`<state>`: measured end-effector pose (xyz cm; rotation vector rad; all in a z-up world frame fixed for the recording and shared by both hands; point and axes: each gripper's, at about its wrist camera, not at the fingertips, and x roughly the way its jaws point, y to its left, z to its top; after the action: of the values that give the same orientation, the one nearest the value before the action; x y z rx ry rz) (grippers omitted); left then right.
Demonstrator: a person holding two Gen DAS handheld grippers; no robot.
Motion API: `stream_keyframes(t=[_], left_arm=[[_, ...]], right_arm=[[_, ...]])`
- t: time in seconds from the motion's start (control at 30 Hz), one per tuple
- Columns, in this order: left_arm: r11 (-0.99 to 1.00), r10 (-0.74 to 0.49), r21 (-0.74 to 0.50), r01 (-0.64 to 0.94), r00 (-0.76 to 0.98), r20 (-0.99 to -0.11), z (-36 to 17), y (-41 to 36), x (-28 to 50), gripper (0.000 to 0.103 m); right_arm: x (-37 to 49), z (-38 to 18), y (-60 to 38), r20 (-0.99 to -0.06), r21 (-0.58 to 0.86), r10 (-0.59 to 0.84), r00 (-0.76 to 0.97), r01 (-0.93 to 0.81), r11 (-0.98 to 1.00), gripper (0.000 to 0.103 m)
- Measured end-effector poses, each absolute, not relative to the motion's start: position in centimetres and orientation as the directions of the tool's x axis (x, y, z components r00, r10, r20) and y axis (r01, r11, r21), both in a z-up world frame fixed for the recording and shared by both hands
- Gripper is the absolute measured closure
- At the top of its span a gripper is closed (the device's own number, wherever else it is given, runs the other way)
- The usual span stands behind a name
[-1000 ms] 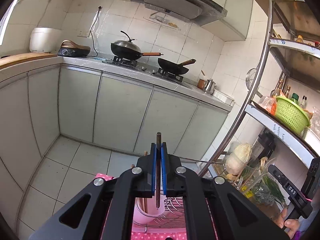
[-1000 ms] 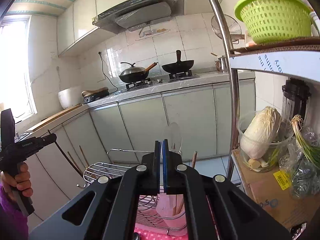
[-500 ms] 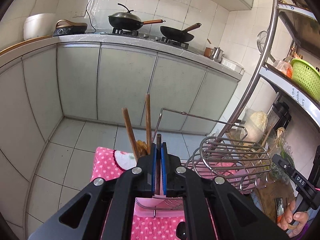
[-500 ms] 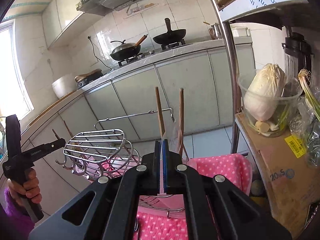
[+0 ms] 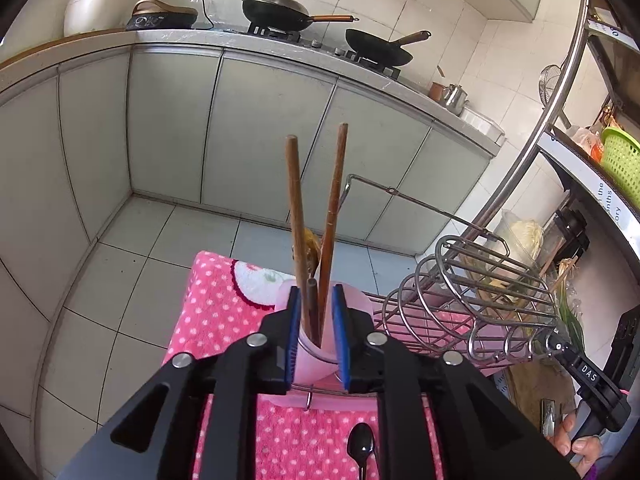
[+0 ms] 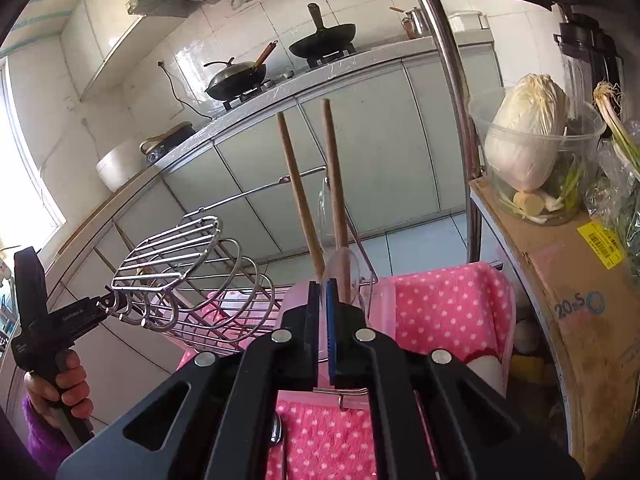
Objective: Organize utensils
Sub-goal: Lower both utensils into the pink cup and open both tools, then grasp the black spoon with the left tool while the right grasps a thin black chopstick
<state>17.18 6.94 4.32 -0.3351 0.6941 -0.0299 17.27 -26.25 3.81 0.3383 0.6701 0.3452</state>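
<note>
A pink utensil cup [image 5: 356, 304] hangs on the wire dish rack [image 5: 472, 292] over a pink dotted cloth. Two wooden-handled utensils [image 5: 296, 216] stand in it. My left gripper [image 5: 316, 300] is open right above the cup; a dark stick [image 5: 313, 308] stands loose between its blue pads, down in the cup. My right gripper [image 6: 323, 304] is shut on a clear plastic spoon [image 6: 324, 216] over the same cup [image 6: 296, 300], beside the wooden handles [image 6: 334, 184]. A black spoon [image 5: 361, 450] lies on the cloth below the cup.
The rack's domed wire part [image 6: 180, 252] rises to the left in the right wrist view. A cardboard box [image 6: 568, 304] with a tub of cabbage [image 6: 528, 136] stands at the right. Kitchen cabinets [image 5: 256, 128] and a metal shelf post [image 5: 532, 128] lie beyond.
Both grippers tilted down and came closer to the cup. My left gripper opened and let the dark stick go into the cup. My right gripper stayed shut on the clear spoon.
</note>
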Motion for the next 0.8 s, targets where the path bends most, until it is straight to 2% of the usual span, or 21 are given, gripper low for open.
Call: stream_keyframes(t=[0.07,0.13,0.5,0.8], left_arm=[[0.945,-0.135,-0.316,-0.084,0.78,-0.611,4.6,7.2,16.6,0.079],[0.944,-0.132,-0.319,-0.086,0.787,-0.603,5.0,7.5,16.1,0.078],[0.938,-0.18,-0.344,-0.034,0.801,-0.571,5.9,7.1,11.5,0.078],[0.919,-0.316,-0.394,0.02,0.637,-0.703,-1.3,3.9,10.2,0.078]], right_arm=[[17.1,3.9,-26.4,-0.543,0.41,0.413,0.731,-0.198,0.89,0.086],[16.7,4.3,-26.5,-0.538,0.408,0.407,0.738,-0.195,0.892,0.082],[12.5,4.7,-26.0,-0.515,0.428,0.433,0.739,-0.216,0.878,0.08],[9.5,0.2,-24.1,-0.6,0.483,0.504,0.621,-0.221,0.847,0.08]])
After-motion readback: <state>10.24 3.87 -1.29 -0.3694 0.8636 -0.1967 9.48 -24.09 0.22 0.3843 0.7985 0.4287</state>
